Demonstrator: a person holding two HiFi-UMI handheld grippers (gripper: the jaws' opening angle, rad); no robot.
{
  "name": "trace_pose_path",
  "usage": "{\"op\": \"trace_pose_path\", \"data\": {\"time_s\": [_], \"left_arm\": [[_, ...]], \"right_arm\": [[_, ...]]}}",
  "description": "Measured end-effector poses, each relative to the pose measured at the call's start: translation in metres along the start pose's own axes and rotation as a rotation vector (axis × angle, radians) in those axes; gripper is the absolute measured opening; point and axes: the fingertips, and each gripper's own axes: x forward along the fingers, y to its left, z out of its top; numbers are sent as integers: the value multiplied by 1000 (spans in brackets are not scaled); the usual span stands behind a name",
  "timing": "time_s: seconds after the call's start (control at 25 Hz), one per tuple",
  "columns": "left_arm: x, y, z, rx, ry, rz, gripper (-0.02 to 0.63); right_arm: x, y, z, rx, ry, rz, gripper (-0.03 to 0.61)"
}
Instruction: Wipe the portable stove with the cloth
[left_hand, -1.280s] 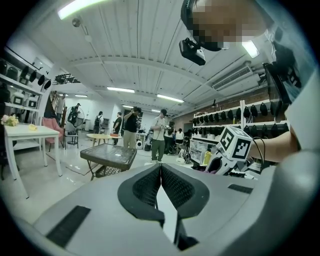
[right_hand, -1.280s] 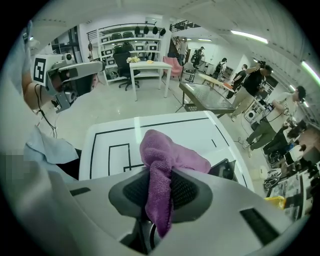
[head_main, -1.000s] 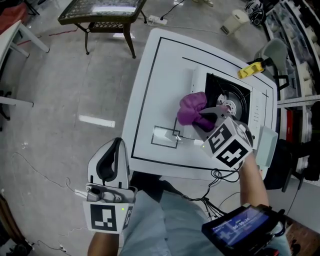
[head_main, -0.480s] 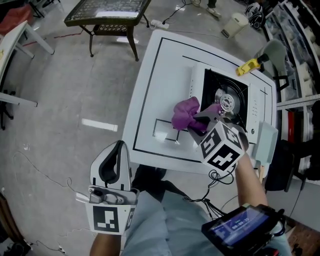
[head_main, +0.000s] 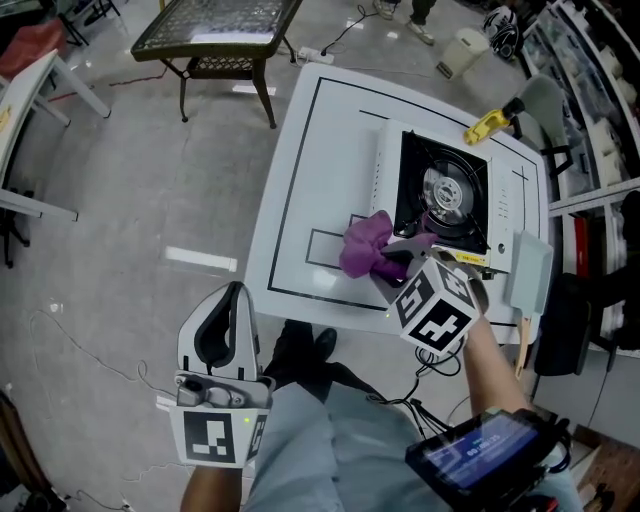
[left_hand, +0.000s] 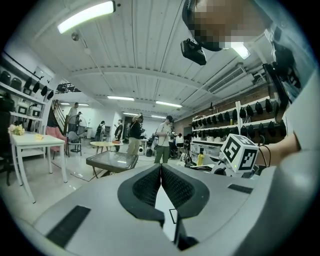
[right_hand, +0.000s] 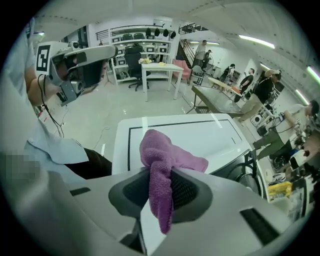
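- At the centre of the head view, the right gripper (head_main: 398, 250) is clenched on the cloth (head_main: 360, 243). Its own view shows the purple terry pinched between both pads, with a tail hanging below and a bunch bulging past the tips.
- The cloth hangs over the white table (head_main: 300, 150), just beside the lower-left corner of the stove (head_main: 445, 190). I cannot tell whether it touches the casing.
- The stove lies right of centre, reaching toward the upper right, with its black top and burner facing up.
- The step in hand looks like carrying the cloth onto the stove for a stroke. It should go best if the grip stays firm and the bulging bunch, not the jaw tips, meets the surface.
- Flat, overlapping passes over the black top would suit, skirting the burner and pan supports where the terry could snag.
- A stove like this is probably light, so hard sideways pressure might slide it across the table.
- The left gripper (head_main: 230, 300) is at the lower left of the head view, off the table, its jaws pressed together on nothing.
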Motion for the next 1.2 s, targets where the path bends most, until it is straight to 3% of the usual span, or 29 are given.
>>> {"op": "trace_pose_path", "data": {"time_s": [0.36,0.68,0.92,1.2], "left_arm": [[-34,-45,20,35,-34,-54,18],[-77,-111,56,81,-81,-135,18],[-69,-134,108,109,-163,-209,18],[-40,-149,160,170,-277,-339,18]], "right_arm": [[-47,44,-28,133,-117,16,110],[-143,62,-27,279,-374,-74,110],[-242,44,-9,395,-655,-270,110],[-307,33,-12,511,-876,-559,110]]}}
